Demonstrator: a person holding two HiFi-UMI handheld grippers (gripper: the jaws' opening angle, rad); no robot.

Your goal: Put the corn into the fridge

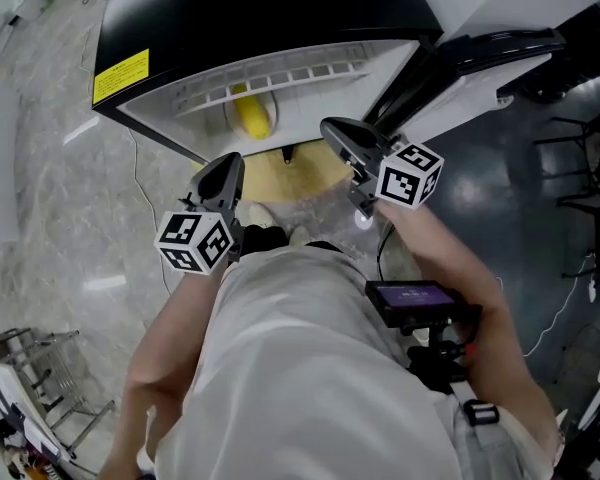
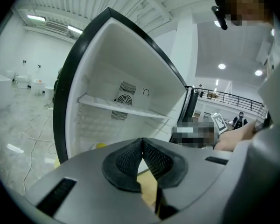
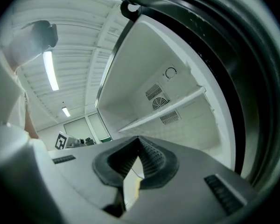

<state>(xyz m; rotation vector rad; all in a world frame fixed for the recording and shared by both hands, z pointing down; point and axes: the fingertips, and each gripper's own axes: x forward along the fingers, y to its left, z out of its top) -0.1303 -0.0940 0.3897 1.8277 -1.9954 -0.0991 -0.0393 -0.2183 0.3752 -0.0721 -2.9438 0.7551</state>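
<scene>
Corn (image 1: 252,116) lies inside the open fridge (image 1: 260,8), low in the compartment under the white shelf (image 2: 121,107), towards the left side. Neither gripper touches it.

From where I stand the fridge is the biggest thing here: black outside, white inside, with a yellow label (image 1: 120,76) on its top near the left edge. Its door (image 1: 480,58) is swung wide to the right, with a dark seal around the rim. On the far wall of the compartment there is a round fan grille (image 2: 125,98) just above the shelf and a slotted vent just below it. The fridge stands on a pale marbled floor (image 1: 50,188).

The person faces the opening in a light top, with a small screen device (image 1: 412,298) mounted at the chest and both forearms reaching forward.

The left gripper (image 1: 230,160) is held in front of the opening on the near left, its jaws pressed together with nothing between them. Its marker cube (image 1: 195,241) sits just behind, close to the person's body. The right gripper (image 1: 332,128) is a little farther in, near the door side. It is clenched as well, its ribbed pads meeting at the tips and holding nothing. Its marker cube (image 1: 410,176) sits above the right wrist.
</scene>
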